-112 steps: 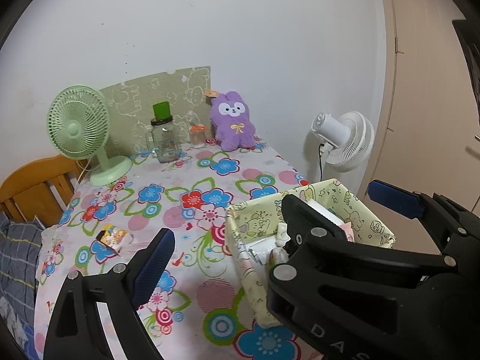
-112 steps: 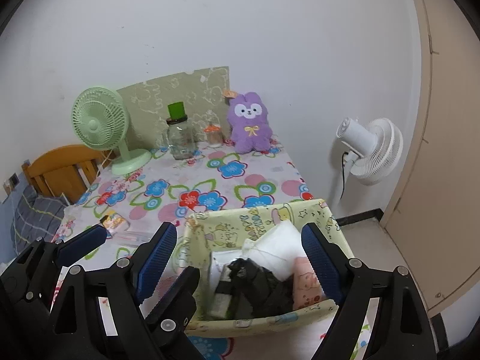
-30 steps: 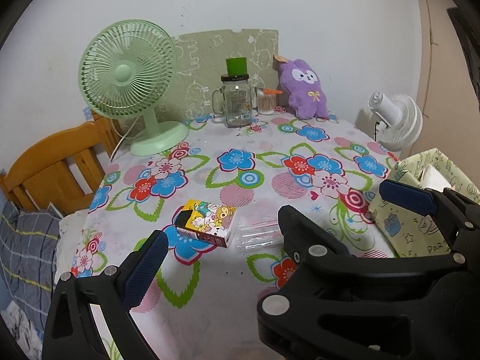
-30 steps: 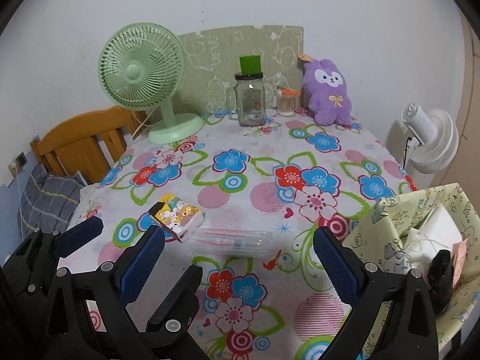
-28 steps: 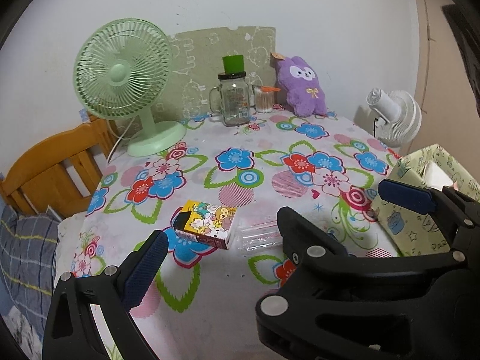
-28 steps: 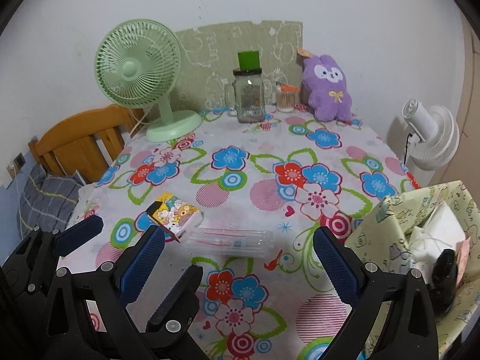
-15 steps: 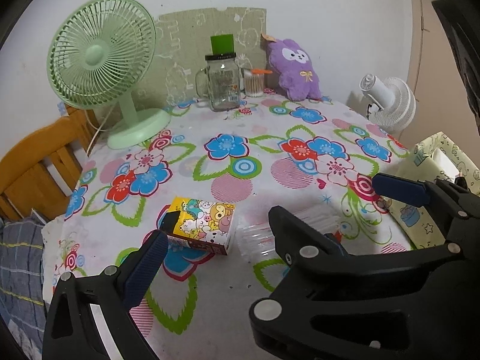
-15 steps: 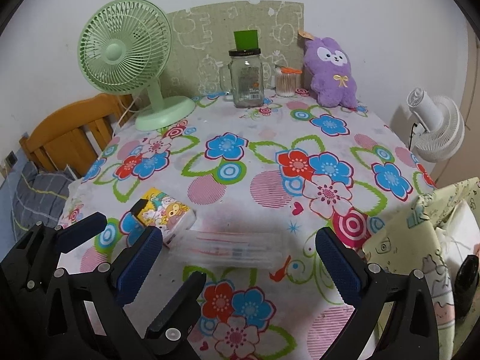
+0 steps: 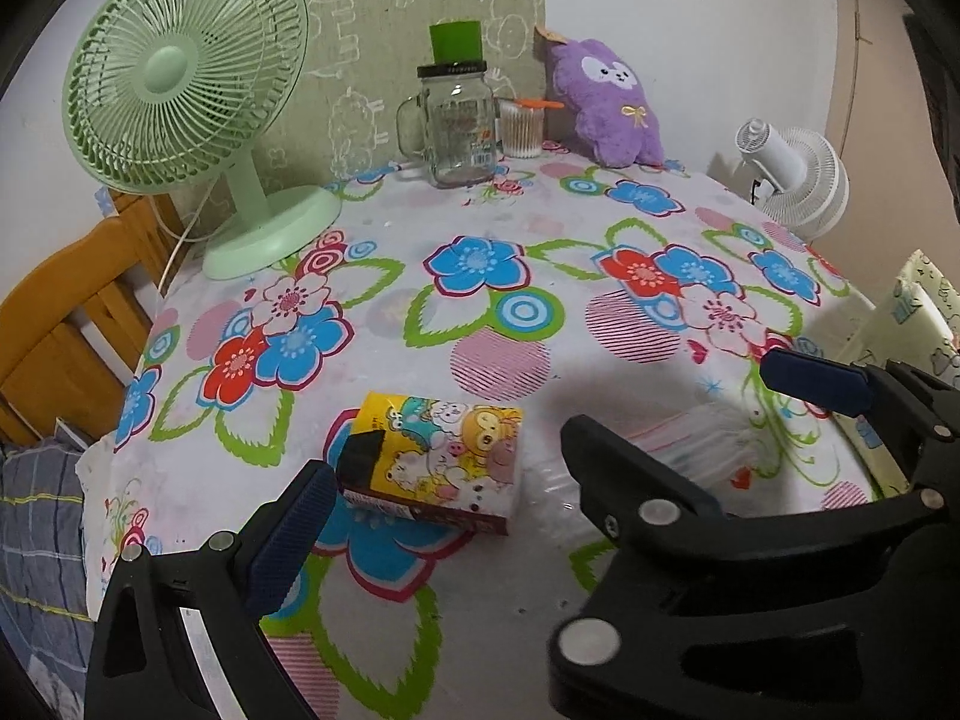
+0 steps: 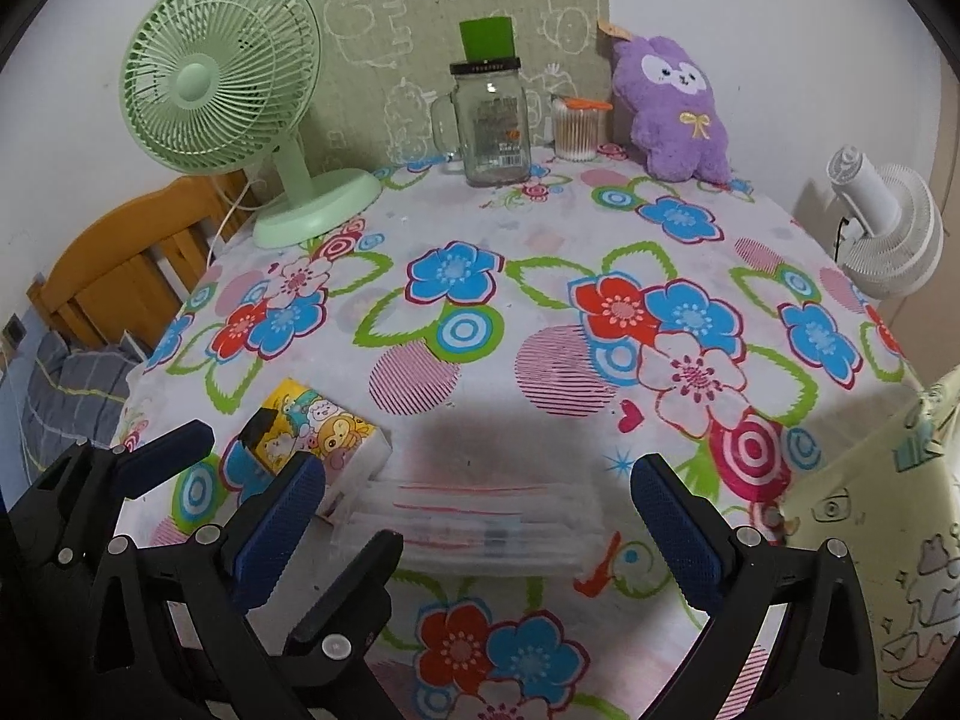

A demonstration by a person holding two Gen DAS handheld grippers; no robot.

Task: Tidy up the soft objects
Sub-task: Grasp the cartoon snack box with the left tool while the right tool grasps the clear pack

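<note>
Fingers of both grippers (spread wide, holding nothing) hover near the tissue packet and clear pack.

Table, covered by a white cloth with bright flower print. Near edge: small cartoon-printed tissue pack, lying flat, touching or just beside a clear plastic packet with red lines to its right. Far edge by the wall: green desk fan at left, glass handled jar with green lid in the middle, cotton swab tub just beside it, purple plush toy at right, upright.
</note>
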